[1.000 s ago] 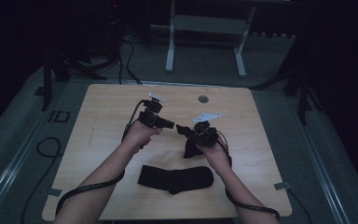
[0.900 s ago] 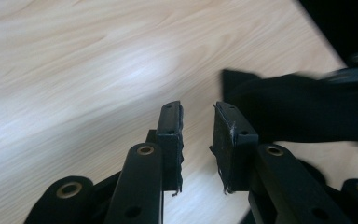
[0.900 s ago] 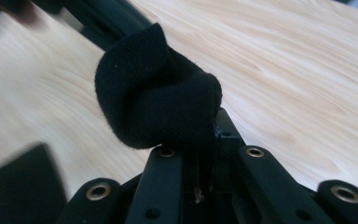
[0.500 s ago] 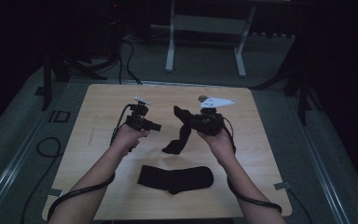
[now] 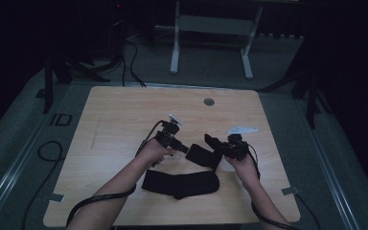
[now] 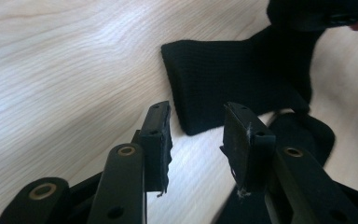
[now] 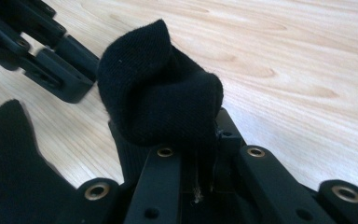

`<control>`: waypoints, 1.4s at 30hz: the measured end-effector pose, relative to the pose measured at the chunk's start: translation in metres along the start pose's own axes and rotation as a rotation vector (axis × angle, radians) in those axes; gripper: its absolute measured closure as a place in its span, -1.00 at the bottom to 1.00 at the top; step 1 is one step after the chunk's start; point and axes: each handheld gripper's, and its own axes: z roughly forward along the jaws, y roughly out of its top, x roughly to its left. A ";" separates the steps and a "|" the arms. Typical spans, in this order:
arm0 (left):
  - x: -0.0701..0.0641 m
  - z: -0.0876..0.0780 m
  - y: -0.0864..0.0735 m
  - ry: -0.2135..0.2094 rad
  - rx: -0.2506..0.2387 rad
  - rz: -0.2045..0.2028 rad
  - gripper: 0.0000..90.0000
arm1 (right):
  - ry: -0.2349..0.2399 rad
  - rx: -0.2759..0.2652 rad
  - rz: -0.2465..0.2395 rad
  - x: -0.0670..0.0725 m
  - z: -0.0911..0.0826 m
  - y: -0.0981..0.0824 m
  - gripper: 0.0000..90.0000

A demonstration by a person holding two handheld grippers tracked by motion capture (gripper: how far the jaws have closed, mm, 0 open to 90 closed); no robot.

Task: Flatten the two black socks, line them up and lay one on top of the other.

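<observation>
Pale wood-grain table (image 5: 124, 115) bears a black sock (image 5: 179, 183); dark room surrounds it.

Light wood table (image 5: 124, 120); black sock (image 5: 179, 183) flat near front edge.

The high view is dim and slightly grainy: only the bench (image 5: 124, 115) catches soft light, and the floor around it sinks into near black. In both gripper views the bench wood is bright, almost washed out farthest from the jaws. The black sock (image 6: 223, 88) shows hardly any texture, and the nearest jaw parts are softly out of focus.
</observation>
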 end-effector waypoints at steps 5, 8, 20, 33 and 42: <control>-0.007 0.019 0.009 0.040 -0.011 0.033 0.34 | 0.007 0.006 0.008 -0.001 0.000 -0.003 0.86; -0.007 0.029 0.014 0.067 0.000 0.037 0.32 | 0.007 0.007 0.000 0.001 0.001 -0.003 0.86; -0.023 0.049 0.019 0.160 0.036 0.134 0.90 | 0.007 -0.011 0.014 -0.001 -0.002 -0.003 0.86; 0.010 0.008 0.010 0.193 0.012 0.054 0.95 | -0.047 -0.069 0.116 -0.028 -0.024 -0.012 0.39; 0.021 -0.003 0.003 0.201 0.016 0.030 0.95 | -0.141 -0.010 0.220 -0.057 -0.026 -0.020 0.17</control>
